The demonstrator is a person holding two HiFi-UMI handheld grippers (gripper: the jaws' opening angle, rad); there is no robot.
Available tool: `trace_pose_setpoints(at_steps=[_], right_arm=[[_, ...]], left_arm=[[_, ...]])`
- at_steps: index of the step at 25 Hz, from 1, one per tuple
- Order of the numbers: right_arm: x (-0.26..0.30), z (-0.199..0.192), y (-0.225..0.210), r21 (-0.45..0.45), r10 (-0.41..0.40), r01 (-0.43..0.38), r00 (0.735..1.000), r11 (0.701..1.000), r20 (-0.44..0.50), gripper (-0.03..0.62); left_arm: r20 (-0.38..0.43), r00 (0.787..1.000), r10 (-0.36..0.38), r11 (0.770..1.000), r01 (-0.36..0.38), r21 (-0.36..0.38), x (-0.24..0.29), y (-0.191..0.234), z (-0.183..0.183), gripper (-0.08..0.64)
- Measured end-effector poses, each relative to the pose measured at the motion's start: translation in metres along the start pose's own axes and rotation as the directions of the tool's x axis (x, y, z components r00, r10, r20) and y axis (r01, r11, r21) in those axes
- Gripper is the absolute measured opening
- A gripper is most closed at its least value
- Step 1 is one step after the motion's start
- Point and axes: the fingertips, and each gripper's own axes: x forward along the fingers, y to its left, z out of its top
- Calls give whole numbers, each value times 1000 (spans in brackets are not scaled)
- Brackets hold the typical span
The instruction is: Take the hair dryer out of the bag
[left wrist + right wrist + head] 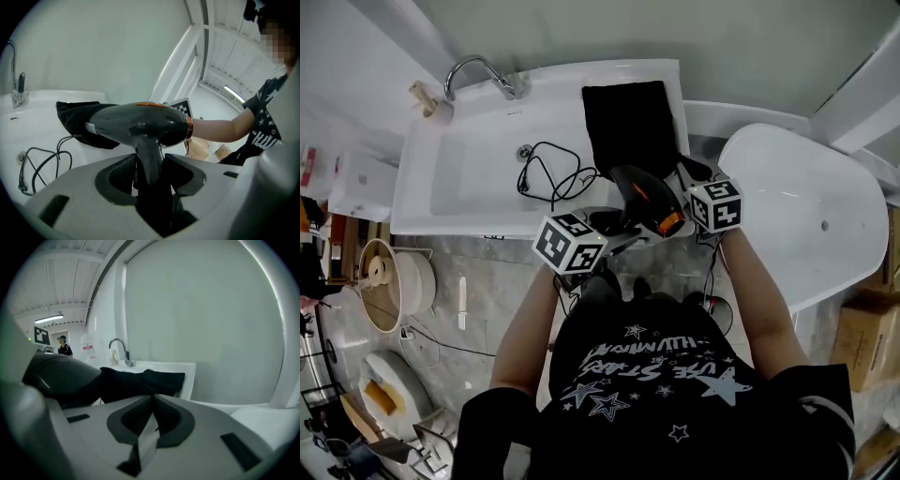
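My left gripper (pixel 149 173) jaws pinch the hair dryer (pixel 140 124) handle. Its body looks nearly clear of the bag (pixel 77 117) just ahead. My right gripper (pixel 152 416) jaws are pressed together, empty.

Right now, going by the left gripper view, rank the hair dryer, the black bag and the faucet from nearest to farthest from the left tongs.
1. hair dryer: centre, its handle gripped in the left tongs.
2. black bag: just behind the dryer, left of centre, lying on the sink.
3. faucet: far left, at the sink's back.
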Motion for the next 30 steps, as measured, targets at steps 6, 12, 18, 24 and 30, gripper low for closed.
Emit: trace_pose_setpoints(at_steps=[6, 12, 18, 24, 30], right_arm=[[-3, -10, 5, -9, 43, -43, 999, 999, -3, 20], [-1, -20, 9, -5, 54, -54, 999, 999, -9, 20], [11, -19, 8, -11, 46, -46, 999, 999, -18, 20], [4, -23, 14, -40, 1, -1, 1000, 999, -17, 52], [-21, -25, 25, -62, -37, 36, 999, 997, -11, 121]], left_arm=[[65, 998, -21, 999, 23, -35, -2, -32, -10, 199], [96, 993, -71, 996, 76, -56, -3, -56, -26, 201], [113, 987, -113, 992, 119, -44, -4, -69, -32, 201], [179, 978, -105, 992, 116, -54, -14, -80, -39, 201], [264, 961, -81, 993, 100, -58, -35, -91, -39, 201]])
